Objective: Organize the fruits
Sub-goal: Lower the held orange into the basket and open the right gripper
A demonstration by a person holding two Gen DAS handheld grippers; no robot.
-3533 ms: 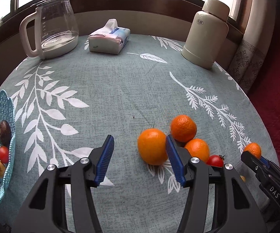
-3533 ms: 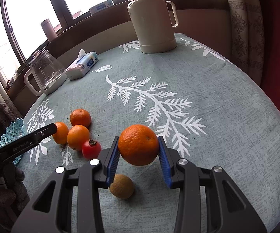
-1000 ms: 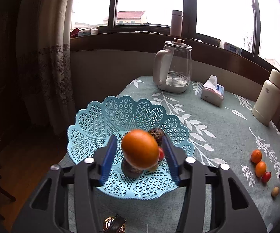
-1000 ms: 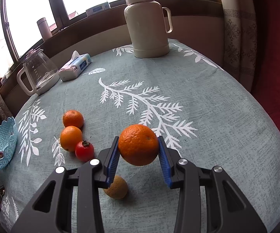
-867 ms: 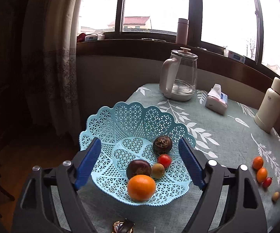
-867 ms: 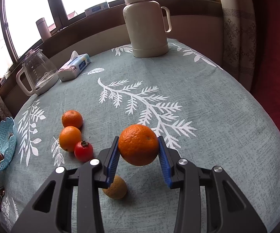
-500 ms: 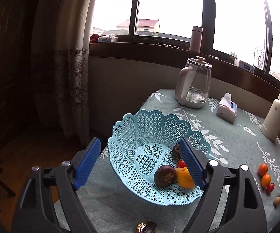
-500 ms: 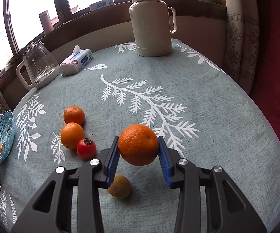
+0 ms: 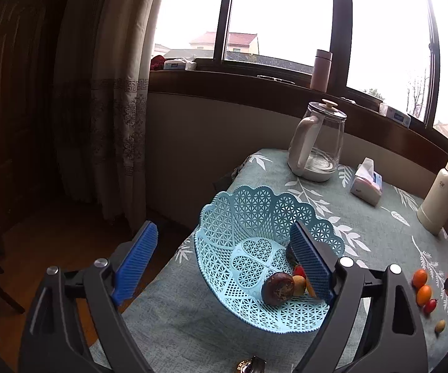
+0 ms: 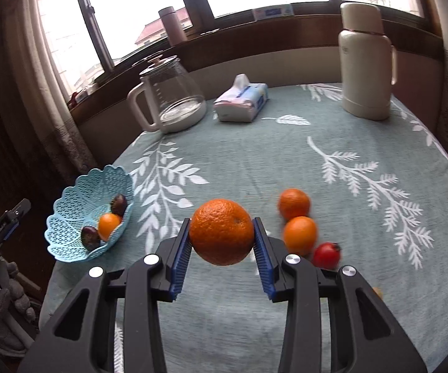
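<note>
While right tool (image 10: 221, 250) pinches orange (image 10: 221, 231), left (image 9: 224, 261) apparently gapes.

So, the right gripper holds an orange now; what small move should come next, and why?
Probably carry the right gripper leftward toward the blue basket. Its jaws are shut on the large orange, held above the tablecloth, and the basket already holds an orange and dark fruits with room left. The left gripper is open and holds nothing.
</note>
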